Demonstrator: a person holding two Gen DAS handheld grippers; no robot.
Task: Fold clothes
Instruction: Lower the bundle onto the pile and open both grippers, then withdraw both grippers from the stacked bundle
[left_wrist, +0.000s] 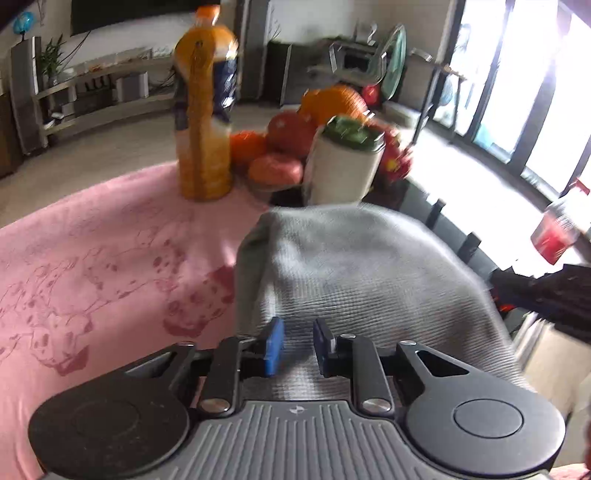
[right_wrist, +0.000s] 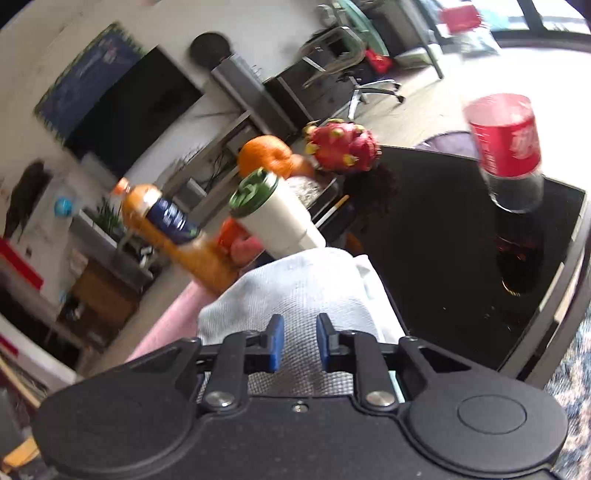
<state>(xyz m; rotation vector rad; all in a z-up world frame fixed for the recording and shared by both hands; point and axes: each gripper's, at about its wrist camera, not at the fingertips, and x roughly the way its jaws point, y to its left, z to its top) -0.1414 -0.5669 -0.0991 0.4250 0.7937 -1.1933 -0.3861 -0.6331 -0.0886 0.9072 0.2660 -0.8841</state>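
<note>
Left hand-held gripper (left_wrist: 298, 347) (jaws parted) hovers over grey cloth (left_wrist: 354, 258).

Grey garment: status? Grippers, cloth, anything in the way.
Left gripper and right gripper: blue pads parted, grey garment between. Garment bunched on pink cloth. Juice bottle and white tumbler close behind.

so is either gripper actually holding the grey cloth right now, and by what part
Cannot tell. Both the left gripper and right gripper sit over the near part of the grey cloth, jaws slightly apart; no pinched fabric is visible.
</note>
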